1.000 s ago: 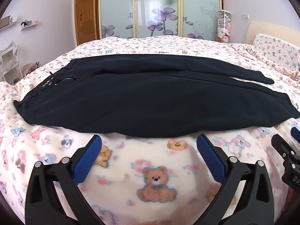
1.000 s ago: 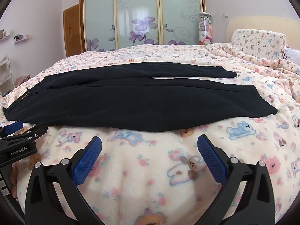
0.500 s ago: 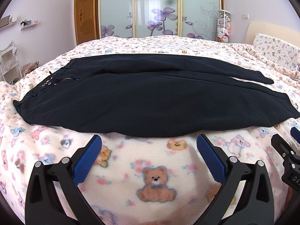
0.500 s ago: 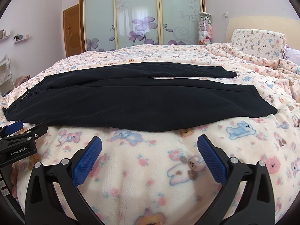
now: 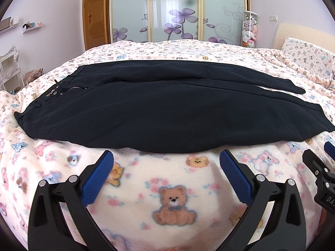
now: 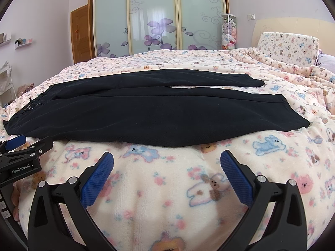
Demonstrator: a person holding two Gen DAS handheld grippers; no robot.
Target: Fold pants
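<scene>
Black pants [image 5: 167, 108] [image 6: 159, 113] lie flat across a bed, waistband to the left, two legs stretching right with a narrow gap between them near the cuffs. My left gripper [image 5: 166, 163] hovers open just short of the near edge of the pants, nothing between its blue pads. In the right wrist view my right gripper [image 6: 166, 163] is open too, a little short of the same near edge. The left gripper [image 6: 18, 146] shows at that view's left edge, and part of the right gripper's body [image 5: 320, 171] at the left wrist view's right edge.
A pink fleece blanket [image 5: 173, 188] [image 6: 167, 192] with bear prints covers the bed. A matching pillow [image 6: 286, 48] and headboard are at the far right. Sliding wardrobe doors [image 5: 178, 10], a wooden door [image 5: 94, 21] and a tube of plush toys [image 6: 228, 32] stand behind.
Barely any: the view in both cameras has shifted very slightly, and both grippers stay open at the same spots.
</scene>
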